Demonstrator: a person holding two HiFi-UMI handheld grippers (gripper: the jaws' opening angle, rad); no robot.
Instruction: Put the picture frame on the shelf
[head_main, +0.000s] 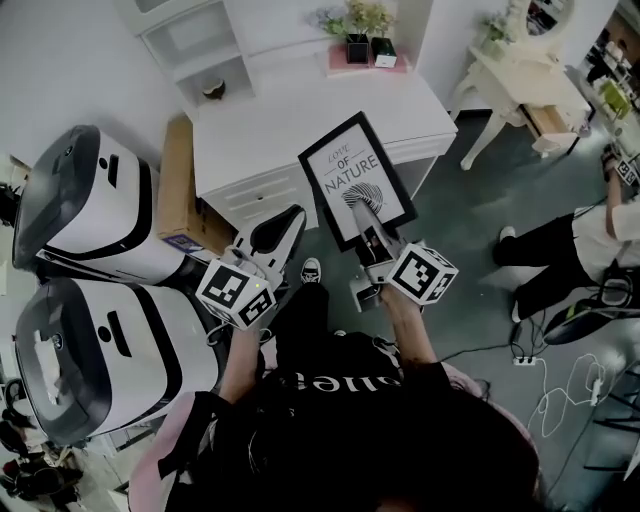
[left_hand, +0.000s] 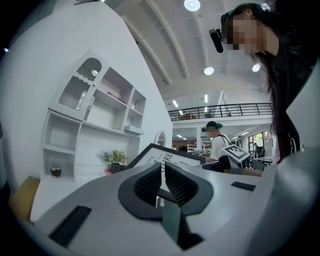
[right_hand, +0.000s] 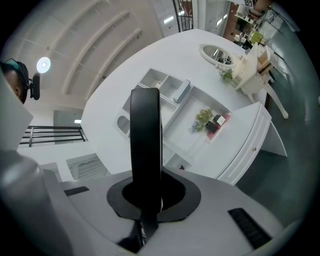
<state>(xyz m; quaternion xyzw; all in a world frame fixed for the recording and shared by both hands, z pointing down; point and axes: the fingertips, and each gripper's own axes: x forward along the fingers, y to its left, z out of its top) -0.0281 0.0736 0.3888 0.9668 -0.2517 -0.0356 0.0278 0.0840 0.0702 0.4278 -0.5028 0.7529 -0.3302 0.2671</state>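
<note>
The picture frame (head_main: 357, 180), black-edged with a white "Love of Nature" print, is held tilted above the front edge of the white cabinet (head_main: 300, 125). My right gripper (head_main: 368, 222) is shut on its lower edge. In the right gripper view the frame (right_hand: 145, 130) shows edge-on as a black bar rising from the jaws. The white shelf unit (head_main: 200, 50) stands on the back of the cabinet, and it also shows as the shelf (left_hand: 100, 115) and the shelf (right_hand: 165, 95). My left gripper (head_main: 285, 222) hangs left of the frame, jaws together and holding nothing (left_hand: 161, 180); the frame (left_hand: 165, 156) lies beyond them.
A potted plant on a pink book (head_main: 365, 45) stands at the cabinet's back right. A cardboard box (head_main: 178, 185) and two big white machines (head_main: 90, 210) stand at the left. A white dressing table (head_main: 520, 70), a person (head_main: 570, 250) and floor cables (head_main: 560, 390) are at the right.
</note>
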